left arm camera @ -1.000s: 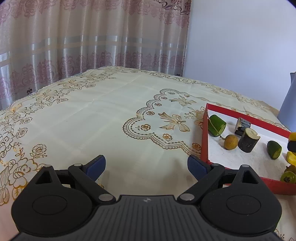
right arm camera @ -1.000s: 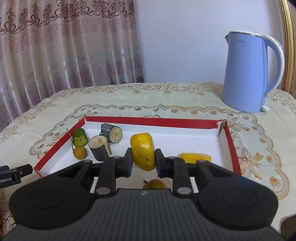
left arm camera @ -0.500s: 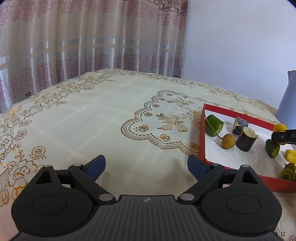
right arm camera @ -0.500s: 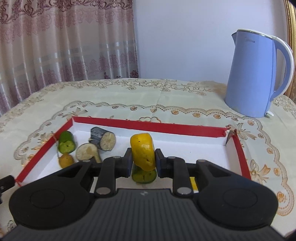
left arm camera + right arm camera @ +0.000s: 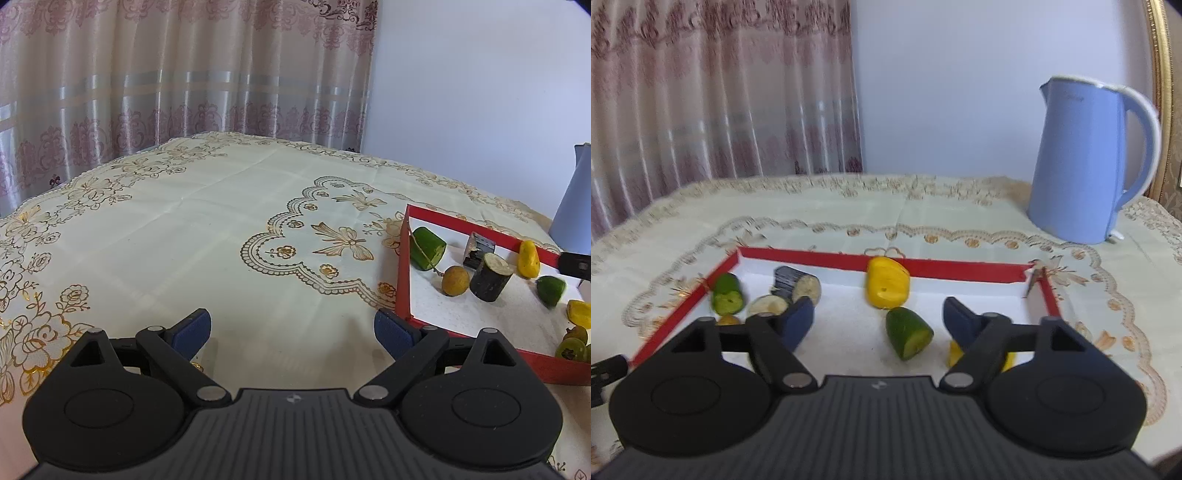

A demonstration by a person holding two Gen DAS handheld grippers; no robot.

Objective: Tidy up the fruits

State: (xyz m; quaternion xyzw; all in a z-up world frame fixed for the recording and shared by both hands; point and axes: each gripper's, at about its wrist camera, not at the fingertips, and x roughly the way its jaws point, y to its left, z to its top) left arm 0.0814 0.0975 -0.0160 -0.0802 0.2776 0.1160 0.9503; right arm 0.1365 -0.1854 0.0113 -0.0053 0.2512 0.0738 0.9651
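A red-rimmed tray (image 5: 960, 267) with a white floor holds cut fruit pieces. My right gripper (image 5: 877, 309) hovers over it, its jaws opening wide and its pads touching nothing. A yellow piece (image 5: 886, 282) lies free just ahead of the fingertips, against the tray's far wall. A green piece (image 5: 908, 334) rests on the tray floor below the gap. My left gripper (image 5: 291, 325) stands open over bare tablecloth, left of the tray (image 5: 402, 280). From there the yellow piece (image 5: 528, 254) and one right finger (image 5: 574, 264) show at the right edge.
Two dark eggplant chunks (image 5: 798, 284), a green slice (image 5: 727, 295) and a small round orange fruit (image 5: 455, 281) sit at the tray's left end. Another yellow piece (image 5: 955, 352) lies under my right finger. A blue kettle (image 5: 1086, 166) stands at the back right.
The right gripper carried the yellow piece toward the tray's far wall, then opened and let it go. The left gripper has not moved.
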